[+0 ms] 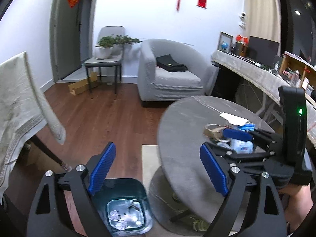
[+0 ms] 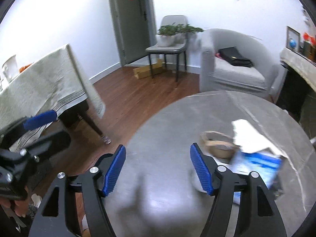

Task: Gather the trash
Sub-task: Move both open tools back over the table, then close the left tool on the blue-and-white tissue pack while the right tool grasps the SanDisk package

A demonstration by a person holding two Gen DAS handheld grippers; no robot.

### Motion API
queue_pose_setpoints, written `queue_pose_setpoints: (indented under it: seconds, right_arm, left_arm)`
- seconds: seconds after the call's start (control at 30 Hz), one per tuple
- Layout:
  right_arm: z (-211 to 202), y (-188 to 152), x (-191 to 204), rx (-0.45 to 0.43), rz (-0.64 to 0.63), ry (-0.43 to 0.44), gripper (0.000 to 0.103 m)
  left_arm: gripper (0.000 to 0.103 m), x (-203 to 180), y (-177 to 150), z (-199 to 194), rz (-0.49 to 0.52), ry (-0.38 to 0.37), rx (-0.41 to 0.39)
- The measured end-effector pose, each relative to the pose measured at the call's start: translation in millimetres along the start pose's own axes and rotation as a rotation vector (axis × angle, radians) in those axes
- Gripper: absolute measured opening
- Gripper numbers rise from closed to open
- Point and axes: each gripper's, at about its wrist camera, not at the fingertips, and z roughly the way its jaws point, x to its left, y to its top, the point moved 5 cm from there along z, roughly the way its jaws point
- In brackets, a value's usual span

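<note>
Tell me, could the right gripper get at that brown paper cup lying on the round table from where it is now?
Probably yes. The right gripper is open and empty above the round table, and the brown paper cup lies just ahead to its right. Bare tabletop lies between them; only white paper crowds the cup's far side.

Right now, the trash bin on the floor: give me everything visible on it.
The trash bin appears only in the left wrist view, standing upright on the wood floor beside the round table, partly behind the open left gripper. It is dark teal, squarish with rounded corners, looks like plastic, and has no lid. Its shiny bottom holds a few crumpled white wads and a small dark scrap. Nothing grips or touches it.
</note>
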Motion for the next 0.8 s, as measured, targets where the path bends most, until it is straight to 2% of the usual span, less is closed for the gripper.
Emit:
queue_pose_setpoints:
  seconds: [0.23, 0.4, 0.5, 0.53, 0.8]
  right_arm:
    - [-31.2, -3.7, -60.3, -0.014, 0.083, -0.032, 0.074]
    - [-47.2, -8.2, -91.6, -0.011, 0.113, -0.034, 0.078]
    - [-57.9, -8.9, -106.2, -0.027, 0.189, 0.067, 0.078]
    - [-61.4, -9.7, -111.4, -0.031, 0.2, 0.069, 0.079]
    - [-82.6, -11.6, -141.9, -0.045, 0.218, 0.027, 0.08]
  left_arm:
    - [0.092, -49.9, -1.3, 24.5, 0.045, -0.065, 0.019]
    - [0.093, -87.9, -1.0, 42.4, 0.118, -0.104, 0.036]
    - [0.093, -103.0, -2.8, 49.9, 0.133, -0.126, 0.045]
    - [0.093, -105.5, -3.8, 51.8, 0.135, -0.131, 0.048]
    - [0.093, -144.7, -9.8, 71.1, 0.178, -0.175, 0.075]
